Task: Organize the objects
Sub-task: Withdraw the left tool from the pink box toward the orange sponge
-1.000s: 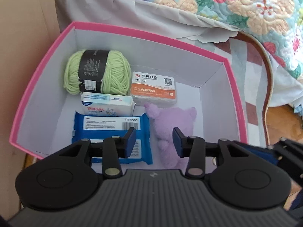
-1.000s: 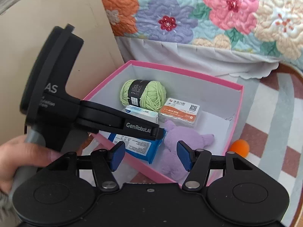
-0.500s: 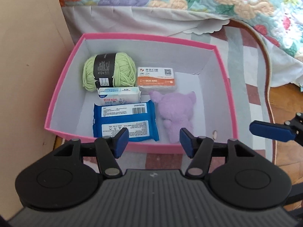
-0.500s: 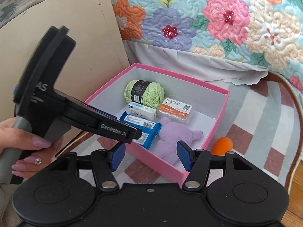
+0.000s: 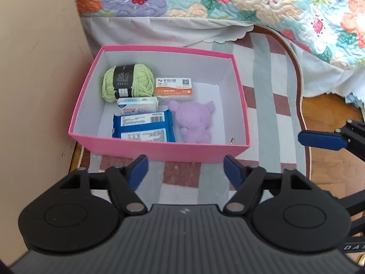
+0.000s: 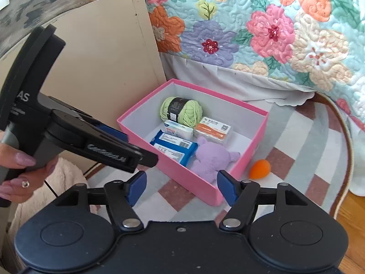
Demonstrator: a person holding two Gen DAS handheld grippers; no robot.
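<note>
Above box (image 5: 159, 151): L gripper (image 5: 186, 171) empty, apparently.

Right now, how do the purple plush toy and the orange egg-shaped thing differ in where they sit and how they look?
The purple plush toy lies inside the pink box, next to the blue wipes pack; the orange egg-shaped thing sits outside, on the striped rug by the box's wall. The plush is fuzzy and limbed; the orange thing is smooth and rounded. The plush looks larger. Neither is gripped by the left gripper or right gripper.
</note>
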